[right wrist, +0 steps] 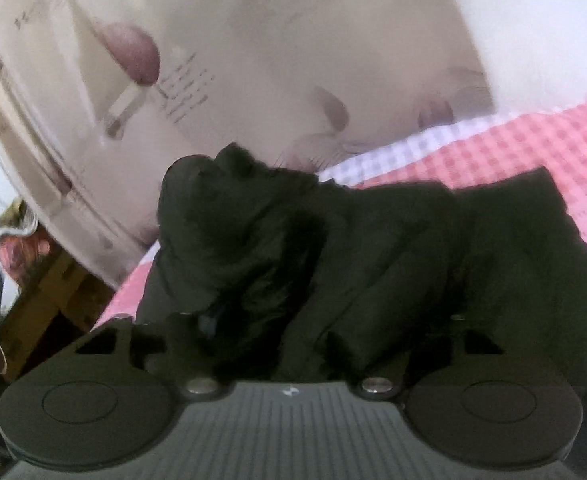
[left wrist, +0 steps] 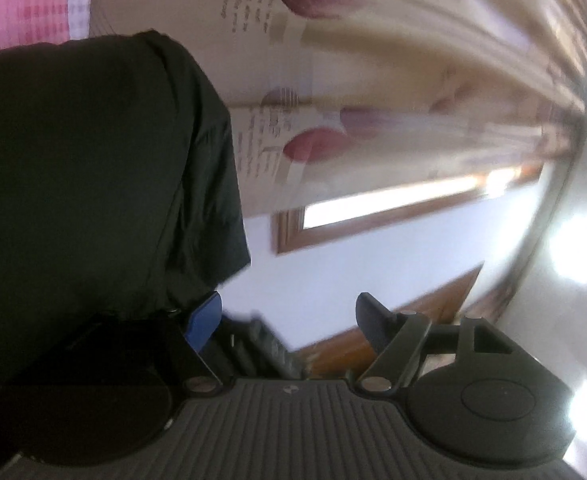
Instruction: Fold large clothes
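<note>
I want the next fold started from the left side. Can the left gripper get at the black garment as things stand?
Probably yes: the black garment drapes against the left gripper, whose jaws stand open with nothing blocking.

One dark garment (right wrist: 373, 240) is counted — the same black piece is seen at 9 o'clock in the left wrist view (left wrist: 93, 180). One pink checked bedcover (right wrist: 533, 148) is counted. One tulip-printed curtain (left wrist: 353, 60) is counted, with at least four tulip motifs printed on it. One wood-framed window (left wrist: 373, 208) is counted. Two grippers are counted — the left gripper (left wrist: 289, 316) and the right gripper (right wrist: 281, 336).
</note>
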Demonstrator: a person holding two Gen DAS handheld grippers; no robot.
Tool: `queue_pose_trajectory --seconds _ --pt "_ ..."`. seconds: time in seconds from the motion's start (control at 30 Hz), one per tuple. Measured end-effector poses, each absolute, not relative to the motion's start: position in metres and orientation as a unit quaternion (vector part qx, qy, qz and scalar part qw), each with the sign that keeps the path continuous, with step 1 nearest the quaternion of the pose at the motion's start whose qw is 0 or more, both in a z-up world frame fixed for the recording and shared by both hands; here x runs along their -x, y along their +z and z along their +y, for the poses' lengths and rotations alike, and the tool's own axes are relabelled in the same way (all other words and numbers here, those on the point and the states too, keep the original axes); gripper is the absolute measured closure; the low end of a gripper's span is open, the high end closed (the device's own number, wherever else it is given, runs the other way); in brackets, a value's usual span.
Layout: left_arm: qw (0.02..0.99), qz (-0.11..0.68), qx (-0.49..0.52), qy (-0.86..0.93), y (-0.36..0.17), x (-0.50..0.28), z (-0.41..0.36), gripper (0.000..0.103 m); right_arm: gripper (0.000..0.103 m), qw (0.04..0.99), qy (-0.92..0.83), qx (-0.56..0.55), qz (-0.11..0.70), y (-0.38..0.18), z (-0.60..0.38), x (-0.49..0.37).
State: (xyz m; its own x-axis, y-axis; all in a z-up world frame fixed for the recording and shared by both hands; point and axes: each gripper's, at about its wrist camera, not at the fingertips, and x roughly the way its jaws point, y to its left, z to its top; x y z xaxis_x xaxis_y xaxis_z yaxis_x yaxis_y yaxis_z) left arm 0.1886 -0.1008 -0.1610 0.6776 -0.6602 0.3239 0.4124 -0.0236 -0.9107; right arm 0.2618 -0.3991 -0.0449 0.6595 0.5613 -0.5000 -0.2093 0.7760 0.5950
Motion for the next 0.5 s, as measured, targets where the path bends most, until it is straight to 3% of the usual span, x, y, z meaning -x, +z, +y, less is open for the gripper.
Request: queue_pose_trajectory --seconds 0.03,0.1,0.2,0.33,0.5 --pt "0.698 0.107 0.593 -0.388 -0.161 -0.187 -0.100 0.029 0.054 0.878 0.223 -0.235 0.353 -0.043 -0.397 -0.263" --pt "0.709 0.109 0.580 -0.386 -0.158 -0.179 -0.093 0.028 0.071 0.890 0.227 -0.194 0.346 -0.031 -0.391 -0.266" --pt "0.720 0.112 0.571 -0.377 -0.150 -0.171 -0.086 0.024 0.085 0.903 0.237 -0.182 0.310 -0.001 -0.395 -0.270" --pt "0.750 0.106 0.533 -0.377 -0.133 -0.166 -0.091 0.013 0.089 0.910 0.255 -0.179 0.273 0.027 -0.409 -0.271" --pt "0.743 0.133 0.522 -0.398 -0.142 -0.177 -0.117 0.013 0.088 0.911 0.232 -0.181 0.289 0.007 -0.427 -0.274"
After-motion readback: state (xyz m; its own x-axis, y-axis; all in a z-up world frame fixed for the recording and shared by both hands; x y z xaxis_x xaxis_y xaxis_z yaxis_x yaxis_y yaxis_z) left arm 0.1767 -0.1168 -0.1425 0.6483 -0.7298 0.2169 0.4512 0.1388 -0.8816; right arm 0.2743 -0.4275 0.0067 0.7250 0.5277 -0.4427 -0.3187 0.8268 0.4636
